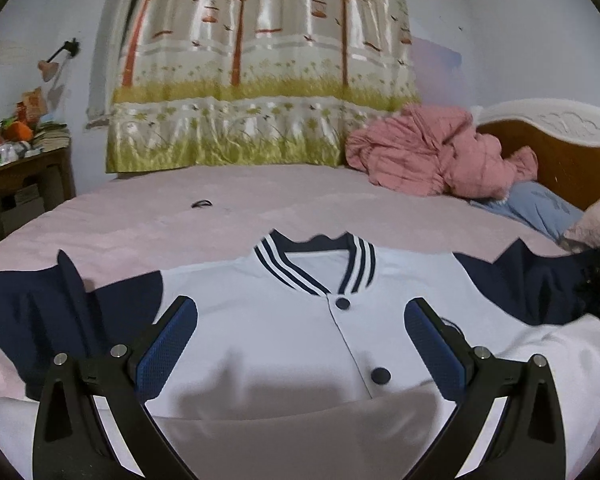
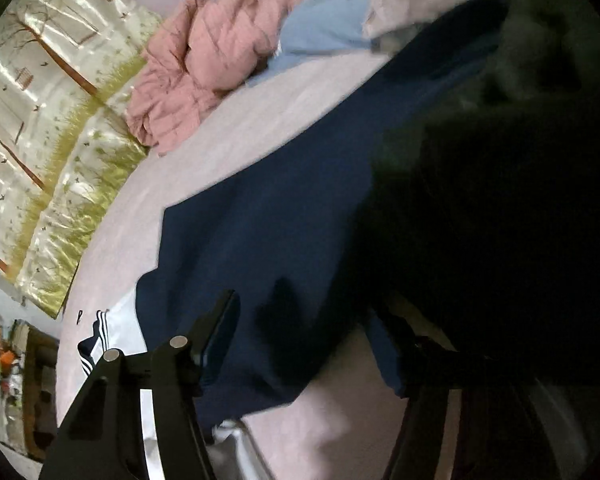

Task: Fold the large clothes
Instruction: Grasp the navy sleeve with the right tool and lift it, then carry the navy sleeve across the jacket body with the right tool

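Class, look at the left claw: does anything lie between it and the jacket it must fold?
Nothing visible does. The left claw hovers open directly over the jacket, laid out front-up on the bed, with no other item between them.

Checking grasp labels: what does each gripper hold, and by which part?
Left gripper: open above the jacket, holding nothing. Right gripper: open over the navy sleeve, no hold visible.

Bed: wide bed covered in a pale pink sheet (image 1: pixel 148 216) | Headboard: brown wooden headboard with white carved top (image 1: pixel 560 152) | Wall: pale blue-white painted wall (image 1: pixel 532 52) | Window: covered by a glossy curtain printed with trees and yellow grass (image 1: pixel 260 72) | Left: cluttered dark wooden side table (image 1: pixel 24 172), small wall-mounted lamp (image 1: pixel 54 62) above.
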